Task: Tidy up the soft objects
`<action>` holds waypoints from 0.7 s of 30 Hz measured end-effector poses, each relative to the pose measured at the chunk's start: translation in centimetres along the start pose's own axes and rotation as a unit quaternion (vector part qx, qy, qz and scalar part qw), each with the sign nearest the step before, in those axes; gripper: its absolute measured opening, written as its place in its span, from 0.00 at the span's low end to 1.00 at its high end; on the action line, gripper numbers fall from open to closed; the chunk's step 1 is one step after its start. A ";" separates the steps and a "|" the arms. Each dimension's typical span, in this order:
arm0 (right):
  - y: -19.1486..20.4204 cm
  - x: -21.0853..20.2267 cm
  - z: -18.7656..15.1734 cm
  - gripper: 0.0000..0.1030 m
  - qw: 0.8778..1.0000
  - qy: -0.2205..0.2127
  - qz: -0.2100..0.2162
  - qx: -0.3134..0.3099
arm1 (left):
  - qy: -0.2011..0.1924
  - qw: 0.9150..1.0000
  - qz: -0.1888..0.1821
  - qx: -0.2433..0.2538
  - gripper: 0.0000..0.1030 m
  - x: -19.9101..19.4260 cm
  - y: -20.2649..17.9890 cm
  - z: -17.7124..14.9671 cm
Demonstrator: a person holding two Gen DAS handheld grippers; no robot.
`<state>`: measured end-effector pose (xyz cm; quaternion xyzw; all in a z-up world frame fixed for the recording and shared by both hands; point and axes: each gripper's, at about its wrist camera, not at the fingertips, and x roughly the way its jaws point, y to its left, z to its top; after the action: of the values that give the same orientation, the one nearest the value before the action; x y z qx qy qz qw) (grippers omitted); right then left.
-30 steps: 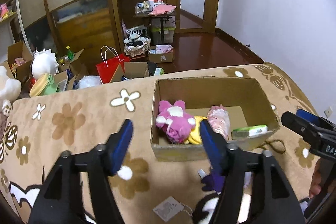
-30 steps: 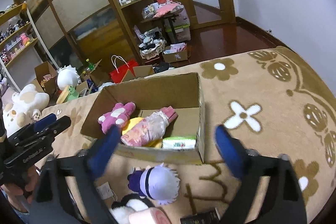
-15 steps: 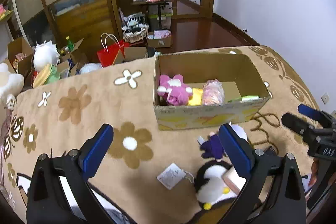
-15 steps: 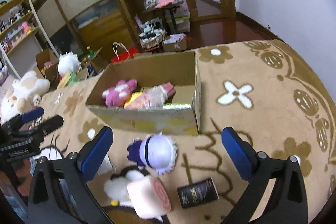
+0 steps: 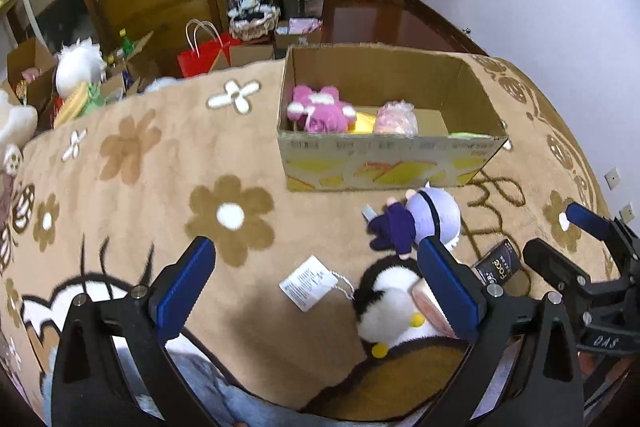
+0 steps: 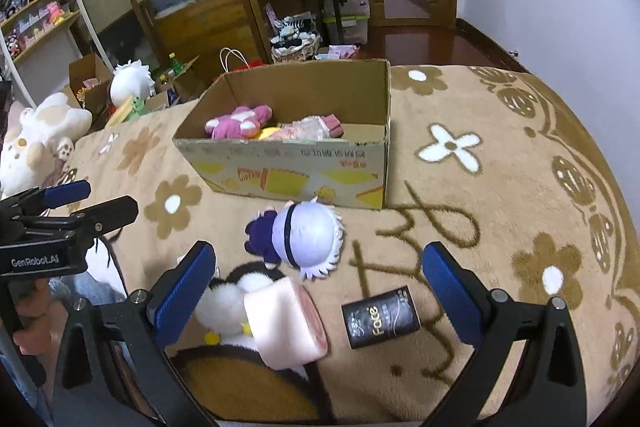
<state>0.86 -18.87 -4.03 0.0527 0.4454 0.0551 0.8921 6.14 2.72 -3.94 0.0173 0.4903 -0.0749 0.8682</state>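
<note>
Hovering over the flowered blanket (image 6: 500, 163), both tools are standing released with nothing between their jaws: the left hand-held gripper (image 5: 316, 287) is spread wide above a paper tag (image 5: 308, 282), and the right hand-held gripper (image 6: 316, 287) is framing the loose toys. The cardboard box (image 6: 288, 179) is already holding a pink plush (image 6: 236, 121). Lying just in front of it are the purple-haired doll (image 6: 308, 239), the black-and-white penguin plush (image 5: 390, 307), a pink roll cushion (image 6: 286, 323) touching the penguin, and a black packet (image 6: 380, 317). A good next pick is likely centring the pads on one toy's bulk, closing gently, and lifting clear of the box wall.
</note>
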 end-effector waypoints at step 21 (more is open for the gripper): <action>1.4 4.8 -2.6 0.96 0.996 0.087 0.022 -0.015 | 0.062 0.997 -0.006 -0.042 0.97 4.7 -0.4 -0.9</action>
<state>1.59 -16.62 -9.11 0.0441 0.5192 0.0855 0.8492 7.73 1.90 -8.43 -0.0175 0.5458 -0.0585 0.8357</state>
